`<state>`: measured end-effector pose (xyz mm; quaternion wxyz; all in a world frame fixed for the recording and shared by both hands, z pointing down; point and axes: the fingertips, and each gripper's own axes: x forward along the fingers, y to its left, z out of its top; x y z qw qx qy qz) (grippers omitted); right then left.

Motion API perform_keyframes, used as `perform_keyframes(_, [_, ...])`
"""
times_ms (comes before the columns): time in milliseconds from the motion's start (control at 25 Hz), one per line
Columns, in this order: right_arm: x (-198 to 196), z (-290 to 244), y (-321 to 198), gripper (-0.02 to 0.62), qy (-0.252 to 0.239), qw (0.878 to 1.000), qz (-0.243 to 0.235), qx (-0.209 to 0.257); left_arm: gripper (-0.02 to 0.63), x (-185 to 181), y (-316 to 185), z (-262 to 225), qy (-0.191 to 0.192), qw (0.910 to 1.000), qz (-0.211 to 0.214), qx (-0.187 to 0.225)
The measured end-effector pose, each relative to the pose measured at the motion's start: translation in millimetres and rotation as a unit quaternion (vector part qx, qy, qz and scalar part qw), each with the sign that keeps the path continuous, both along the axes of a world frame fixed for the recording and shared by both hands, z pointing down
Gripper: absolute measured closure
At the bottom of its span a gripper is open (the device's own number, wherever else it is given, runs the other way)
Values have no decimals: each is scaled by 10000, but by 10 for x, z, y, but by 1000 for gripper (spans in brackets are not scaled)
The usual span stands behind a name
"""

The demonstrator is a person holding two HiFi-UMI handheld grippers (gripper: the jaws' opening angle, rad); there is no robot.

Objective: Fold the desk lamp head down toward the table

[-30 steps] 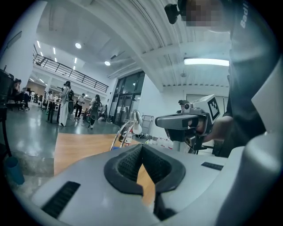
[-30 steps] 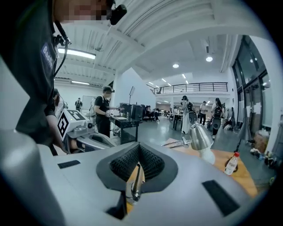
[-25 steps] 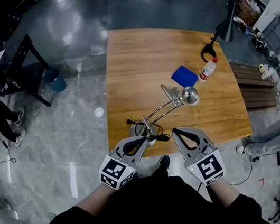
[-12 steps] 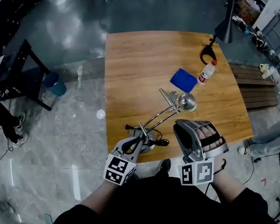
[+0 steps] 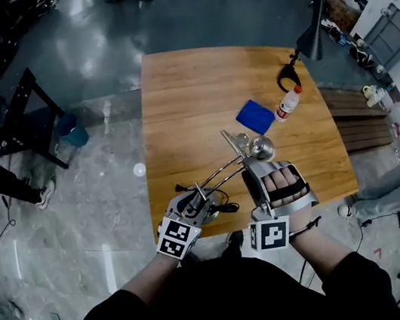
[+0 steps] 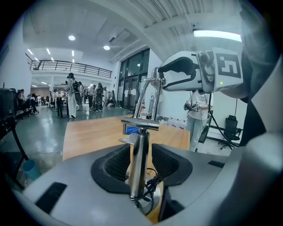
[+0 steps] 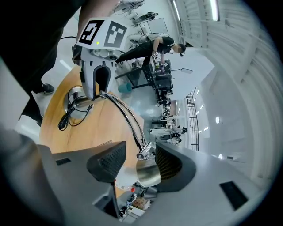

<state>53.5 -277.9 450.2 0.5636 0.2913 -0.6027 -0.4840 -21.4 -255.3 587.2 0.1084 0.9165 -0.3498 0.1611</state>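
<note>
A chrome desk lamp stands at the near edge of the wooden table [image 5: 196,95]. Its curved arm [image 5: 221,172] rises from the base to the small metal head [image 5: 262,149]. My left gripper [image 5: 195,207] [image 6: 140,160] is at the base, jaws opening, with the upright post [image 6: 139,172] between the pads and a narrow gap on each side. My right gripper [image 5: 267,169] [image 7: 140,161], rolled onto its side, has its opening jaws around the lamp head [image 7: 148,173]; the head lies near one pad and clear of the other.
A blue square pad [image 5: 254,117], a white bottle with a red cap [image 5: 287,105] and a black hook-shaped stand [image 5: 288,74] lie beyond the lamp on the right. The lamp's black cable [image 5: 228,207] coils by the base. A dark desk [image 5: 18,103] and people stand off to the left.
Both grippers moved forward from near my body onto the lamp. The right one rolled onto its side by the head. Both jaws went from shut to open.
</note>
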Motion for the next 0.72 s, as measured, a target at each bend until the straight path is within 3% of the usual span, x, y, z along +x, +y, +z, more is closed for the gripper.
perform_keyframes(160, [35,43,-57,407,-97,9999,141,-2,463,97,-93,-33,-83,9999,117,91])
perform_keyframes(320, [47,-16,-81,525,-362,9991,206,66,472,128,-129,-50,-46,9998,151,138])
perform_keyframes(520, [175,114,-119,525,-731,9957,486,-283,474,127,-129,-27,137,9999,73,70])
perform_keyframes(720, [363,525,-212,526,-1339,9832,914,-843,474,122,-137,-18,118,9999,58,-19])
